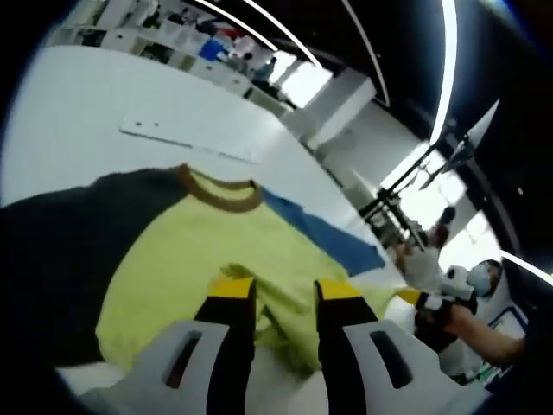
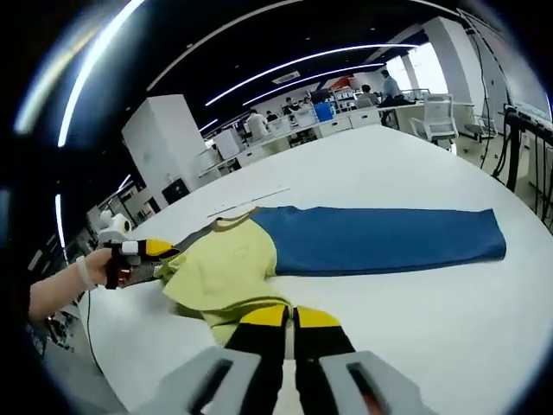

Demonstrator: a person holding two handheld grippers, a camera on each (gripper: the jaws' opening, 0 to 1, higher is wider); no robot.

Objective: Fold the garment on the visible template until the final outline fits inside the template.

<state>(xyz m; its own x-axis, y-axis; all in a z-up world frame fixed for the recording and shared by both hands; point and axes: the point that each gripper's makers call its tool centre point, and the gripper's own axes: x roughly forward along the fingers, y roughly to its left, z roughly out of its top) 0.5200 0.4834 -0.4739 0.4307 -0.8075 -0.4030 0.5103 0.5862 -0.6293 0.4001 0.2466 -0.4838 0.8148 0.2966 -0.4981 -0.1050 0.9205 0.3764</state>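
Observation:
A yellow-green shirt (image 1: 216,251) with a brown collar (image 1: 226,197) lies on the white table (image 1: 86,95). One of its sleeves is dark navy (image 1: 60,259), the other blue (image 1: 333,233). My left gripper (image 1: 285,290) is over the shirt's lower edge, its jaws apart with yellow fabric bunched between them. In the right gripper view the shirt (image 2: 229,259) is raised and creased, and its blue sleeve (image 2: 380,238) is stretched flat to the right. My right gripper (image 2: 291,317) has its jaws together at the yellow hem. A hand holds the left gripper (image 2: 143,251) at the shirt's far edge.
A thin white strip (image 1: 186,138) (image 2: 251,201) lies on the table beyond the collar. Bare table (image 2: 432,328) stretches in front of the blue sleeve. Desks, a chair (image 2: 436,112), a white cabinet (image 2: 164,138) and people stand at the back. A dark stand (image 1: 389,207) rises past the table's edge.

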